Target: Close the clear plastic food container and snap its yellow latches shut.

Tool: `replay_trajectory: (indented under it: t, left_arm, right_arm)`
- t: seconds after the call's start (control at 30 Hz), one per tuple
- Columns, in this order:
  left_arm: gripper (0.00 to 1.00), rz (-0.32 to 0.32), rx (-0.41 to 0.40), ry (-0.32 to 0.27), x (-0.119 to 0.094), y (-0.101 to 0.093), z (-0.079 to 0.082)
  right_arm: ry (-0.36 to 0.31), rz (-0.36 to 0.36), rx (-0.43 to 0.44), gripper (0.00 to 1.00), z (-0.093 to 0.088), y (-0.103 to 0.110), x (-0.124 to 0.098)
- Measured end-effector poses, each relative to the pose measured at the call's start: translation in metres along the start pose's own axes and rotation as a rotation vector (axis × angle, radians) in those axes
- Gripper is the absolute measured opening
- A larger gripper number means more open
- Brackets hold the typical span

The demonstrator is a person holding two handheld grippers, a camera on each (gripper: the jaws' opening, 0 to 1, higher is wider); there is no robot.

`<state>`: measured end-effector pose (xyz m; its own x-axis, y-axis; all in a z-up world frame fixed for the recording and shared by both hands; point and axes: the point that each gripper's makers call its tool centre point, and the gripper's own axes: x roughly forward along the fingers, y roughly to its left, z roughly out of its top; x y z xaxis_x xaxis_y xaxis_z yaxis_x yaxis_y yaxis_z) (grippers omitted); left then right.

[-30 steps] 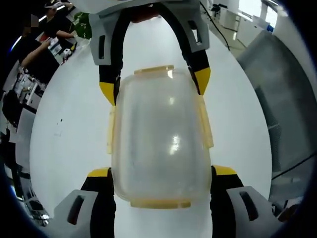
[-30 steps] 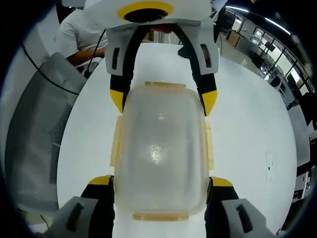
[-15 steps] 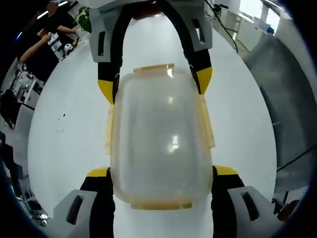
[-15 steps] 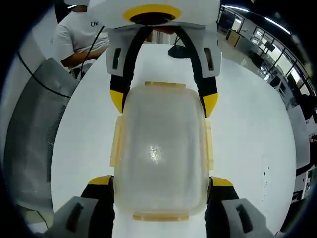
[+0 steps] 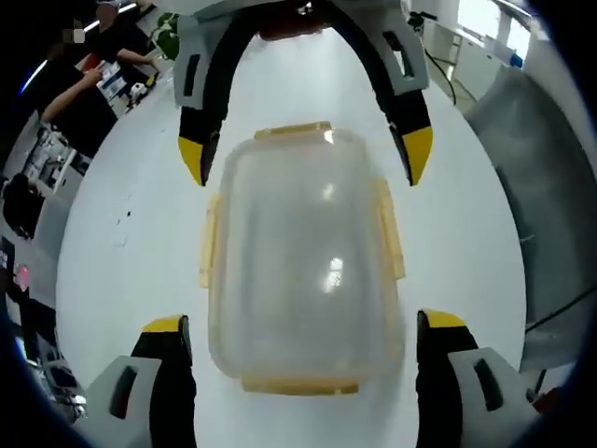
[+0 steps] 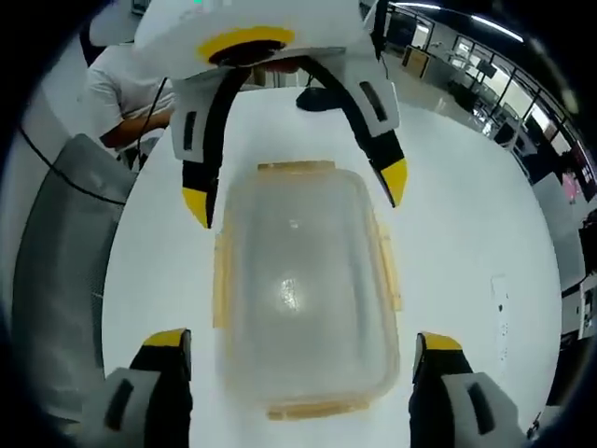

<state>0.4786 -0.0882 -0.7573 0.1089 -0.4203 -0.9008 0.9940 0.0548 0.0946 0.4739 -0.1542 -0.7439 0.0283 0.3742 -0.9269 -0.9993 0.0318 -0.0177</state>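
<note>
Left gripper view, clear rounded container [image 5: 303,257], yellow latches [image 5: 389,229], glossy white table [image 5: 131,243]

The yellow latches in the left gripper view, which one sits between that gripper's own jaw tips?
The short-end latch at the container's near end; the opposite end latch lies by the right gripper.

Too cloudy to tell what lies under the lid of the container [image 5: 303,252]. Cannot tell whether the yellow latches [image 6: 385,264] are snapped. Cut off at the bottom edge: bases of the left gripper [image 5: 303,327] and right gripper [image 6: 297,341]. Blurred at the rim: seated person [image 6: 121,89].
</note>
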Motion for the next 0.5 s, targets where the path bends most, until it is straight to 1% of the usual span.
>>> replay_trajectory:
  t: [0.03,0.1,0.13,0.17,0.2,0.23,0.27,0.37,0.43,0.5]
  left_arm:
    - [0.99,0.011,-0.003,-0.001,-0.003,0.002,0.0]
    - [0.99,0.032,0.012,0.02,-0.007,0.003,-0.003]
    - [0.99,0.036,0.009,0.014,-0.009,0.003,-0.003]
    - [0.99,0.041,-0.023,-0.013,-0.013,0.001,0.001]
    - [0.99,0.04,-0.034,-0.02,-0.014,0.0,0.002]
    - [0.99,0.044,-0.057,-0.036,-0.017,0.0,0.003]
    - [0.99,0.046,-0.065,-0.043,-0.019,-0.001,0.003]
    - [0.99,0.05,-0.075,-0.047,-0.023,-0.005,0.001]
    - [0.99,0.071,-0.141,-0.097,-0.028,-0.004,0.007]
    - [0.99,0.097,-0.181,-0.111,-0.034,-0.001,0.006]
  right_arm:
    - [0.0,-0.001,0.001,0.99,0.0,0.0,-0.001]
    - [-0.008,-0.002,0.004,0.99,0.001,0.003,-0.004]
    - [-0.021,-0.01,0.013,0.99,0.003,0.004,-0.006]
    - [-0.032,-0.022,0.023,0.99,0.004,0.003,-0.008]
    - [-0.054,-0.034,0.048,0.99,0.005,0.002,-0.01]
    - [-0.068,-0.03,0.072,0.99,0.007,0.004,-0.011]
    - [-0.083,-0.027,0.093,0.99,0.006,0.006,-0.012]
    - [-0.081,-0.025,0.144,0.99,0.001,0.01,-0.011]
    - [-0.093,-0.057,0.155,0.99,-0.001,0.009,-0.013]
    - [-0.112,-0.073,0.184,0.99,-0.001,0.012,-0.016]
